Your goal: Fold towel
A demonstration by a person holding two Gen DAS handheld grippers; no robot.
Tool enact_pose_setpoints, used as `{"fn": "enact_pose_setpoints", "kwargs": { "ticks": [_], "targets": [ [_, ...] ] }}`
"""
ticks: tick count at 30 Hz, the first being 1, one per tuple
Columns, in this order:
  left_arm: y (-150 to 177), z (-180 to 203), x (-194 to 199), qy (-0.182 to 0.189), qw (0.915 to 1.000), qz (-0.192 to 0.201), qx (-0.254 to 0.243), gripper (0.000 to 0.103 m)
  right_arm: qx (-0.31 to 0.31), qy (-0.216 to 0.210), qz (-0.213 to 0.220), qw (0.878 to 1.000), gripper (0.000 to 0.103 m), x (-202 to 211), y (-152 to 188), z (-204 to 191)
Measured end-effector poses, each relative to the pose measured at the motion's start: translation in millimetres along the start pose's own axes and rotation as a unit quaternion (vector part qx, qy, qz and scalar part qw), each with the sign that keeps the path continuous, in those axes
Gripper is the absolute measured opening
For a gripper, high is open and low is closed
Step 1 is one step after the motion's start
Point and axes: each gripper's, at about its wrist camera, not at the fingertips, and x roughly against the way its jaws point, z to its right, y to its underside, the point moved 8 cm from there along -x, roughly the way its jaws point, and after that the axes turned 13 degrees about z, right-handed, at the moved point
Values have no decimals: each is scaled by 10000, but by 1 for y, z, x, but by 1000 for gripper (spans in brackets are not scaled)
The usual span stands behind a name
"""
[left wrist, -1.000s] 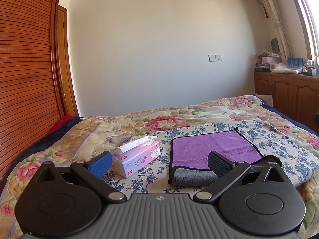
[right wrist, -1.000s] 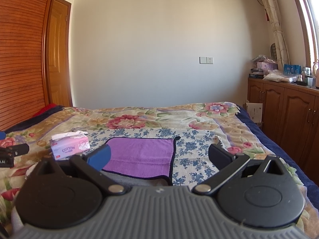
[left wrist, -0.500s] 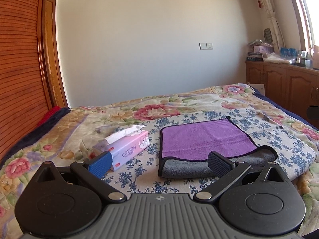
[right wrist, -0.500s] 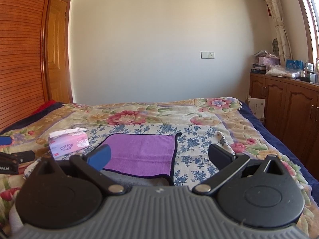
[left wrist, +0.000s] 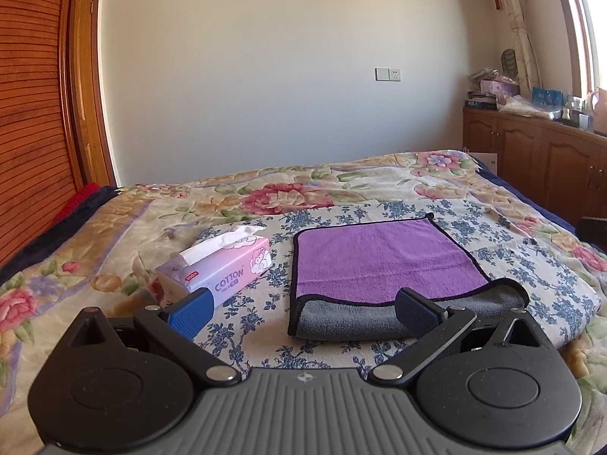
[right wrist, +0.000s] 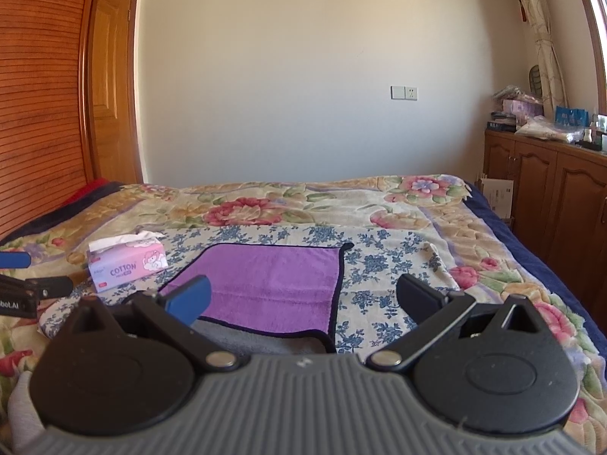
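I hold both claws spread and empty above the bed's near edge: left gripper [left wrist: 303, 309], right gripper [right wrist: 303, 299]. The purple towel [left wrist: 383, 261] lies on the blue-flowered cloth [left wrist: 546, 269] beside the tissue box [left wrist: 224, 265], its grey underside folded up along the near edge, likely ready for another fold.

left gripper [left wrist: 303, 309] swung rightward, right gripper [right wrist: 303, 299] raised

Right view: towel's [right wrist: 265, 284] near grey edge ran under the right gripper [right wrist: 303, 299] body, near corners hidden. Left gripper [right wrist: 22, 284] was cut by the left frame edge, only a blue pad and black bar with partial lettering showed. Left view: a dark object [left wrist: 593, 229] was clipped at the right edge, unidentifiable. Clutter on the cabinet top [left wrist: 531, 102] was too small to identify. Small print on the tissue box [left wrist: 220, 269] was unreadable beyond "COTTON".
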Motion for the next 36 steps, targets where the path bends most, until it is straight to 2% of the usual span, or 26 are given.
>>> {"fn": "enact_pose_setpoints", "kwargs": {
  "ticks": [8, 19, 24, 36],
  "targets": [
    [-2, -1, -17, 114, 9998, -47, 152, 103, -218, -54, -192, 9996, 103, -12, 7, 3],
    [-1, -9, -47, 189, 9994, -134, 246, 101, 62, -219, -405, 9989, 103, -29, 15, -6],
    [4, -13, -61, 220, 9992, -238, 240, 93, 201, -288, -499, 9981, 103, -38, 20, -9],
    [18, -17, -95, 441, 9976, -499, 180, 83, 318, -449, -783, 9954, 103, -63, 34, -15]
  ]
}}
